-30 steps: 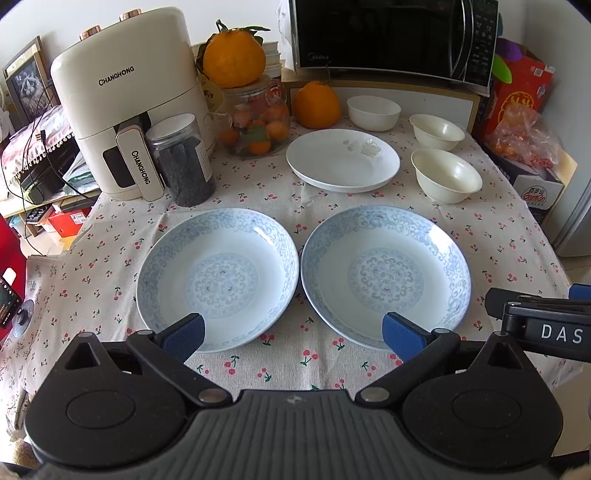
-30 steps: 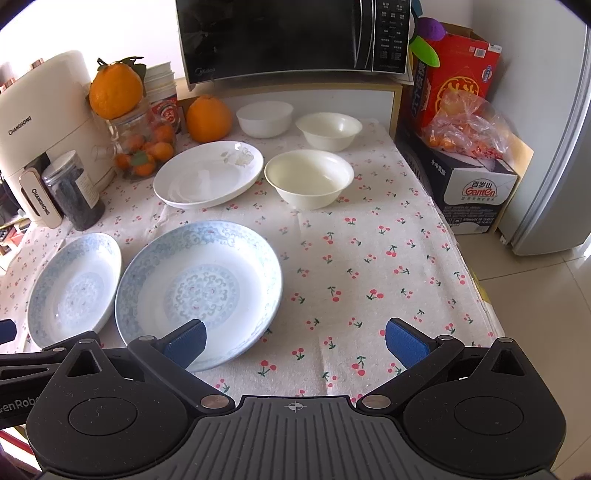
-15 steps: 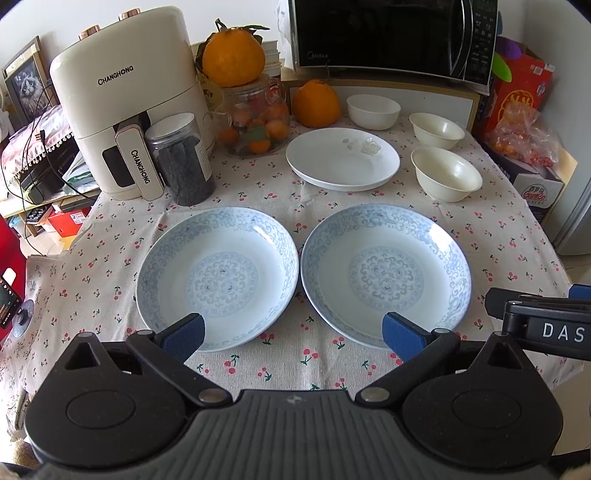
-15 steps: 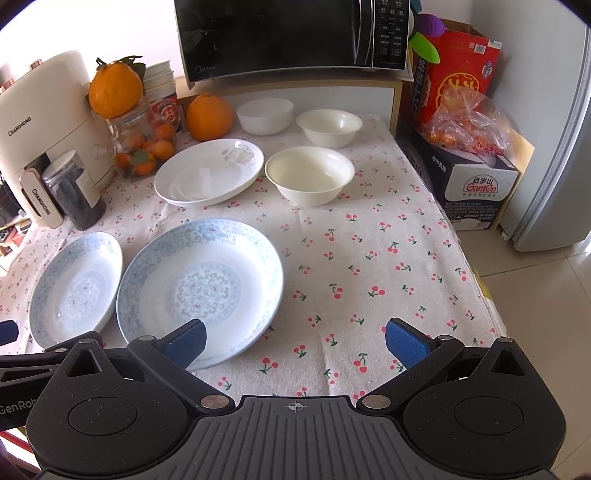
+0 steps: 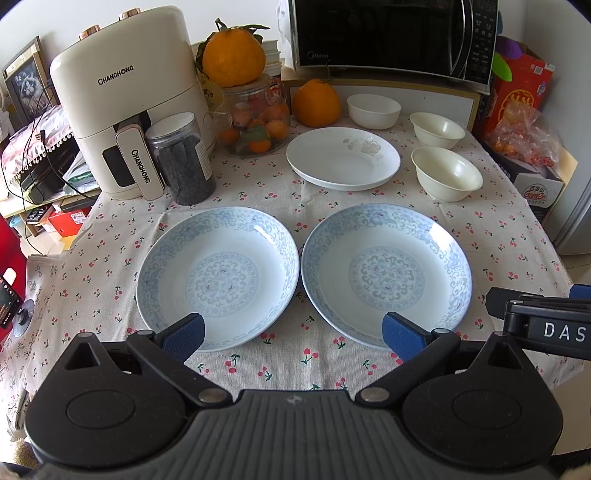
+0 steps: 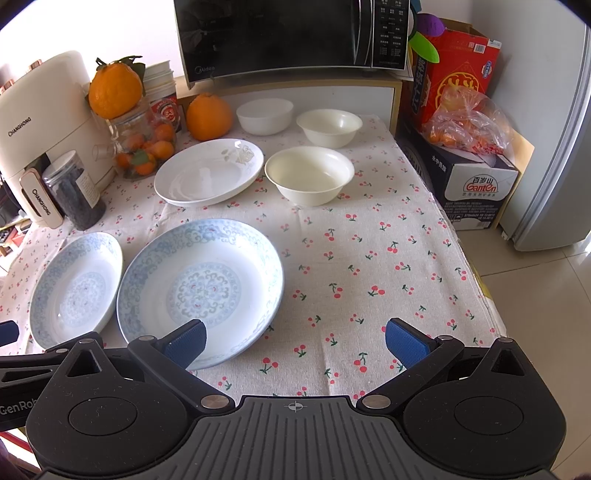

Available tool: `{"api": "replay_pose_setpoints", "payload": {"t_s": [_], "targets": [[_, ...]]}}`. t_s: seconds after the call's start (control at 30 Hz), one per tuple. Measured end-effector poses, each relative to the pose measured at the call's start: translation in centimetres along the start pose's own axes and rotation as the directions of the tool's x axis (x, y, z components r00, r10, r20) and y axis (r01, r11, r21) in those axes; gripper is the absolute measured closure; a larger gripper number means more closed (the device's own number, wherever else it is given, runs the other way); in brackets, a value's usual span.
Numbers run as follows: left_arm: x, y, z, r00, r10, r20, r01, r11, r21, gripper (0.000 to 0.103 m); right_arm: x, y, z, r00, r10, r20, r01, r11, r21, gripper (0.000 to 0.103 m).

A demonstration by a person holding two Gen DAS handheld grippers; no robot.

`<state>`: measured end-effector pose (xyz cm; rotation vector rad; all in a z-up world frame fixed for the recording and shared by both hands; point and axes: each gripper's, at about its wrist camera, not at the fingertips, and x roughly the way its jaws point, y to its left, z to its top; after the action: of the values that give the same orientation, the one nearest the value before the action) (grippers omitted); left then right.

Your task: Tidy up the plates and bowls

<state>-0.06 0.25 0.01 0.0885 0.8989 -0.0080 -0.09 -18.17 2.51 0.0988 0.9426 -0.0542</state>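
Blue plates [image 5: 218, 273] under both gaping tongs [image 5: 293, 336] (untouched)

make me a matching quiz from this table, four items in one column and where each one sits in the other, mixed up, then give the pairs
Items
1. plain white plate
2. large orange
3. dark-filled canister
4. microwave

Places
A. on top of the glass jar of small fruit
B. on the wooden shelf at the back
C. right beside the air fryer
D. behind the two blue-patterned plates

Pairs: 1-D, 2-A, 3-C, 4-B
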Motion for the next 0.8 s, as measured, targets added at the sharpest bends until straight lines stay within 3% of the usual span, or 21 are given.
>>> {"api": "replay_pose_setpoints", "payload": {"t_s": [0.8], "targets": [[0.09,0.08,-0.47,1.0,0.005,-0.005,-0.005,1.0,0.005,0.0,0.09,0.02,0.13,1.0,-0.001,-0.002,0.001,1.0,0.0,0.0]]}}
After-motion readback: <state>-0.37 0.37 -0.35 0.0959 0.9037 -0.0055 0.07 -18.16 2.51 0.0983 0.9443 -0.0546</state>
